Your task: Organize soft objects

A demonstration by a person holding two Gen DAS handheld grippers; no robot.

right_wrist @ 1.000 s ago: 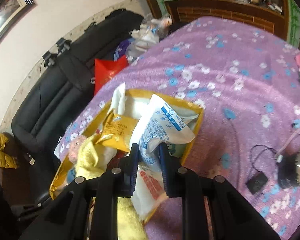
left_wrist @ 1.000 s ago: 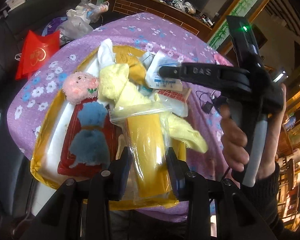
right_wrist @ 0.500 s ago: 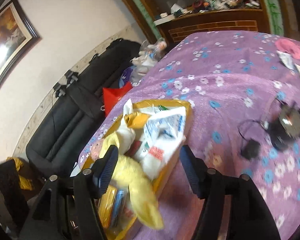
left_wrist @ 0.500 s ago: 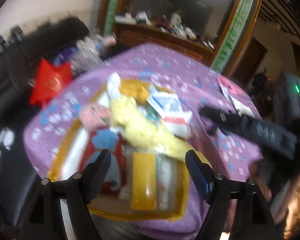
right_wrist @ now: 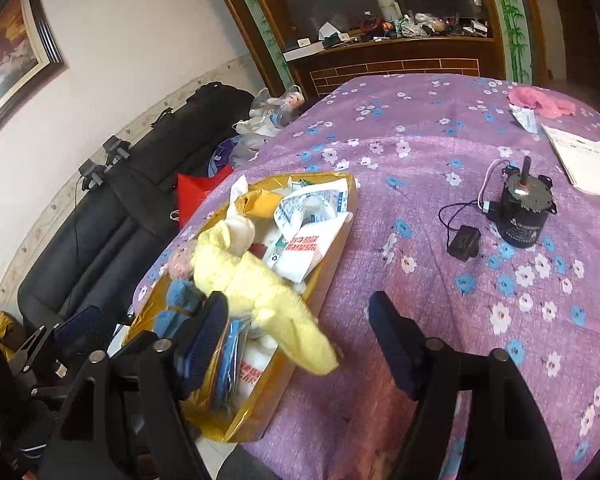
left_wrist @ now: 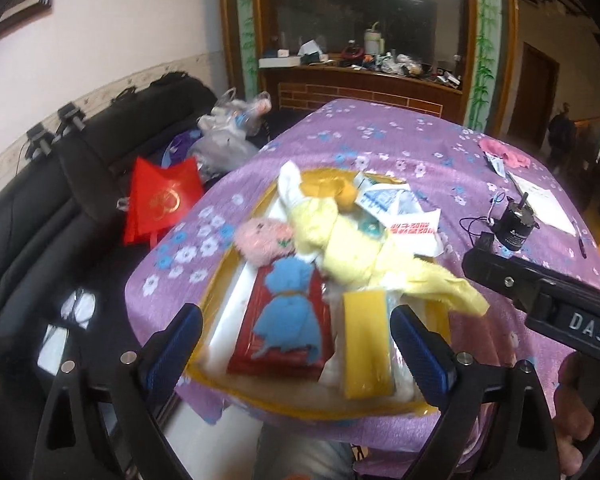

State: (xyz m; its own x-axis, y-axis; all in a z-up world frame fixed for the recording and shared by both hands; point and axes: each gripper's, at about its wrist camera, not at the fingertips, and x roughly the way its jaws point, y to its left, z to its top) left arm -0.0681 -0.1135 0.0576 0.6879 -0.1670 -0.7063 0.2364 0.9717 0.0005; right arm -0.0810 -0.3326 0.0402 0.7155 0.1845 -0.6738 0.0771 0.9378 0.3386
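A gold tray (left_wrist: 236,240) (right_wrist: 340,232) on the purple floral table holds soft things: a yellow cloth (left_wrist: 352,248) (right_wrist: 252,280), a pink fuzzy toy (left_wrist: 262,238), a blue plush on a red pack (left_wrist: 290,320), a yellow bagged item (left_wrist: 366,344), and white printed packets (left_wrist: 400,216) (right_wrist: 312,220). My left gripper (left_wrist: 296,348) is open and empty, held back over the tray's near end. My right gripper (right_wrist: 298,344) is open and empty, above the tray's right edge.
A black motor with cable and plug (right_wrist: 520,216) stands on the table to the right. Papers (right_wrist: 584,160) and a pink cloth (right_wrist: 540,102) lie farther right. A black sofa with a red bag (left_wrist: 160,200) is to the left. A cluttered wooden shelf is behind.
Both grippers have opened and pulled back up from the tray. The left let go of the yellow bagged item; the right let go of the white packet. Both now lie in the tray.
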